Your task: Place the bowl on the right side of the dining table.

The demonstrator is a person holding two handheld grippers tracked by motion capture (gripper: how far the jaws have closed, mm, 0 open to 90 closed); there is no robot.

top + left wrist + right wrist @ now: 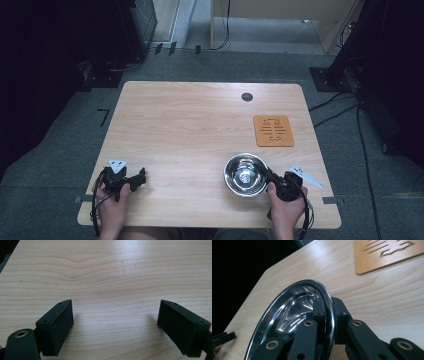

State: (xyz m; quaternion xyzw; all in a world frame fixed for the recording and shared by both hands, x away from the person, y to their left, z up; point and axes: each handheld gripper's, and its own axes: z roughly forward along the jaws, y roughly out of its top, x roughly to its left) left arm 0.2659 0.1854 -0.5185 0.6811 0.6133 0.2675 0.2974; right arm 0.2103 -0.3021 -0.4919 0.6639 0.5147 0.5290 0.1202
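Right tongs [327, 315] astride steel bowl [294, 315] rim, one jaw inside.

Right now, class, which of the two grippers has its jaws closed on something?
The right gripper: its jaws pinch the rim of the steel bowl, one inside and one outside. The left gripper is open over the bare table.

Wood, polished metal and matt black plastic under my cameras.
I see the table [190, 130] as pale wood with smooth, faintly sheened grain; the bowl [245, 175] is mirror-bright polished metal, glossy enough to throw back reflections; the mat [273, 130] looks like darker, matt wood with cut slots. My left gripper [115, 327] has matt black plastic jaws with dull pads; my right gripper [327, 315] looks the same, with brass-coloured rivets.
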